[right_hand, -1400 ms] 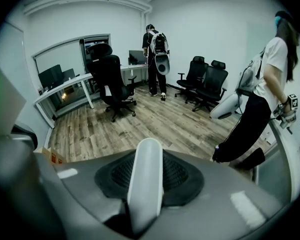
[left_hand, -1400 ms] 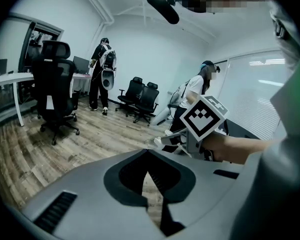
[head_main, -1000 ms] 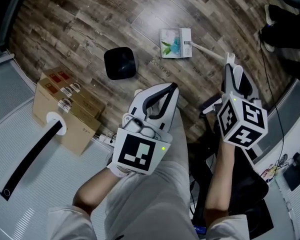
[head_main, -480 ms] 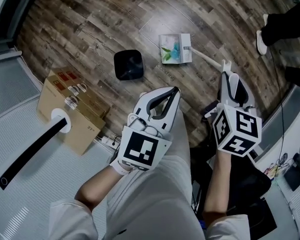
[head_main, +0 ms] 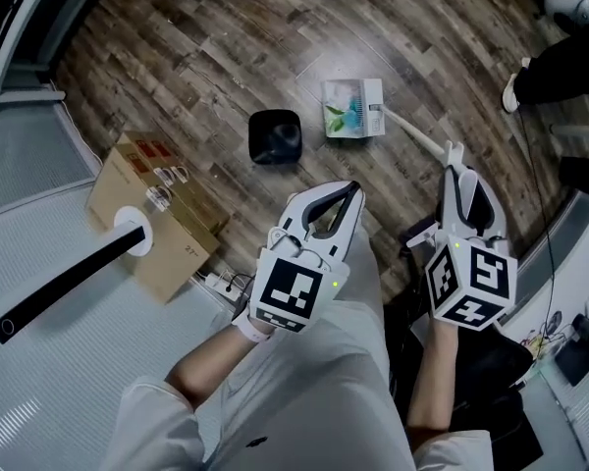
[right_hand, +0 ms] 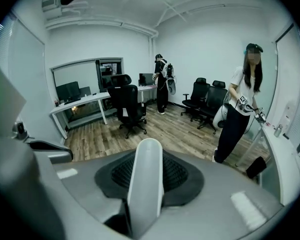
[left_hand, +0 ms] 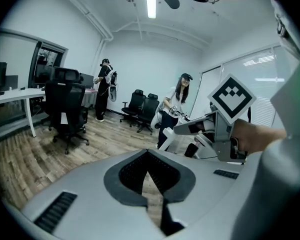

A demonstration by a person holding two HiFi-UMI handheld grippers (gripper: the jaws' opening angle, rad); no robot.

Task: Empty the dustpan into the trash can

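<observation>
Over the last second the whole head view has drawn back from the wooden floor (head_main: 206, 57). The cardboard box (head_main: 152, 209) and the black trash can (head_main: 276, 136) both show smaller than before and sit nearer the middle of the frame, consistent with the person straightening up. Both hands have come up with it. The dustpan (head_main: 351, 109) has not shrunk as the can has, and the gap between the two has narrowed. Judged from this, the pan has been lifted off the floor and is being carried towards the can, though contact with the floor cannot be ruled out from above. The pan now lies just to the right of the can in the picture, apart from it, with what looks like green and blue litter still on board. The emptying itself is therefore not yet done; the pan must still be brought over the can's mouth and tipped. The right hand-held gripper (head_main: 455, 157) stands partly open, its jaws clamped on the dustpan's long white handle (head_main: 412, 130), which runs up between the pads in its own view; the grip is unchanged across the second. The left hand-held gripper (head_main: 346, 190) is fully closed, jaws together with nothing between them, touching nothing, carried idle beside the right one.
</observation>
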